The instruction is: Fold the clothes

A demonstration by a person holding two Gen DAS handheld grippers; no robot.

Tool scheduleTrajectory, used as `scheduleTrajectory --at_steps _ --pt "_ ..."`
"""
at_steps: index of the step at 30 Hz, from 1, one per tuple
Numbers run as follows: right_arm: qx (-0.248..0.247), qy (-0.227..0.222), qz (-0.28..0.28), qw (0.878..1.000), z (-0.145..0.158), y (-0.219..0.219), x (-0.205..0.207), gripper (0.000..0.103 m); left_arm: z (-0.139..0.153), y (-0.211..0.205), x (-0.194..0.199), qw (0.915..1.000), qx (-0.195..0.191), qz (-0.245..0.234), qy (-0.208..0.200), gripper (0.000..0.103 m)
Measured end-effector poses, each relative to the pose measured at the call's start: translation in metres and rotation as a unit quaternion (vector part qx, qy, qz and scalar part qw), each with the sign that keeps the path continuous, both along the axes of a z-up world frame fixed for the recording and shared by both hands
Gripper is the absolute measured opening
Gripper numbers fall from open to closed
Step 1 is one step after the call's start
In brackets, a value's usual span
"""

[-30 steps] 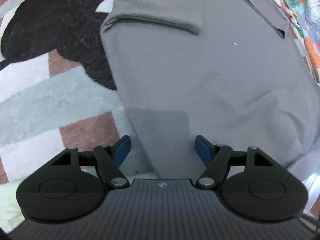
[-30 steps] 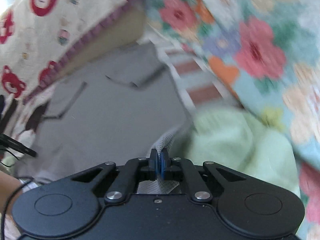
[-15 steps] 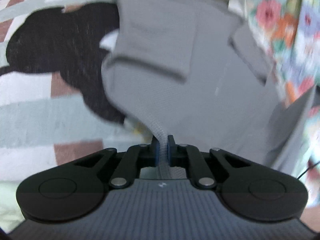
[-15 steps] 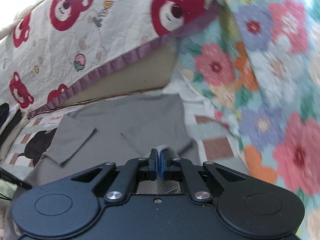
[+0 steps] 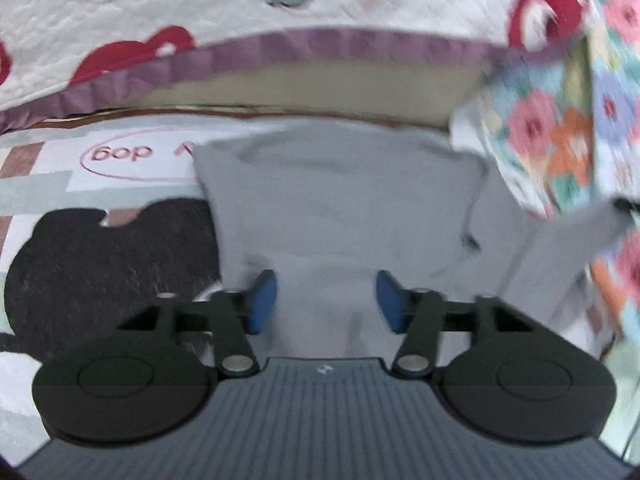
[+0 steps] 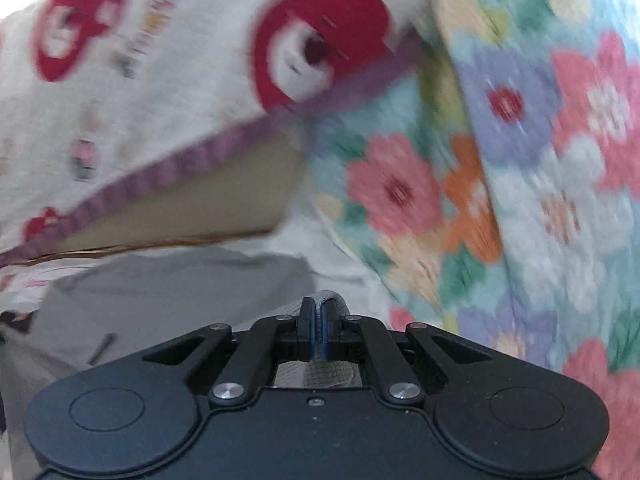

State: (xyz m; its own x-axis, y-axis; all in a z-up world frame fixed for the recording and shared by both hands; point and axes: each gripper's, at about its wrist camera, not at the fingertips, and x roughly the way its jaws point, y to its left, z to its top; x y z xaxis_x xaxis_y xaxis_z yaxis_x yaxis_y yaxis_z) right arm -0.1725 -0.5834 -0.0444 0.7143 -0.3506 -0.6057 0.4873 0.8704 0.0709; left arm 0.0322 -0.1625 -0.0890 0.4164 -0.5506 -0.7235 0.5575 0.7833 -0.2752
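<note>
Grey shirt [image 5: 336, 208], centre of the left-wrist frame, lying on the rug [image 5: 52, 184]. My left gripper [image 5: 326, 300] is released above it, blue pads apart. My right gripper [image 6: 314, 330] is clenched on a shirt fold. Floral quilt [image 6: 520, 184] at right.

Home: patterned rug [image 5: 48, 184], bear-print quilt [image 5: 160, 8], floral cover [image 6: 520, 160].
</note>
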Motion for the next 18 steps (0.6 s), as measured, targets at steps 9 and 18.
scheduleTrajectory --at_steps 9,18 --pt "0.028 0.023 -0.009 0.999 -0.049 -0.017 0.019 0.006 -0.049 0.015 -0.030 0.9842 0.015 -0.050 0.169 0.060" --pt "0.021 0.050 0.026 0.998 -0.059 -0.028 0.044 0.006 -0.055 -0.002 -0.035 0.9840 0.025 -0.073 0.161 0.058"
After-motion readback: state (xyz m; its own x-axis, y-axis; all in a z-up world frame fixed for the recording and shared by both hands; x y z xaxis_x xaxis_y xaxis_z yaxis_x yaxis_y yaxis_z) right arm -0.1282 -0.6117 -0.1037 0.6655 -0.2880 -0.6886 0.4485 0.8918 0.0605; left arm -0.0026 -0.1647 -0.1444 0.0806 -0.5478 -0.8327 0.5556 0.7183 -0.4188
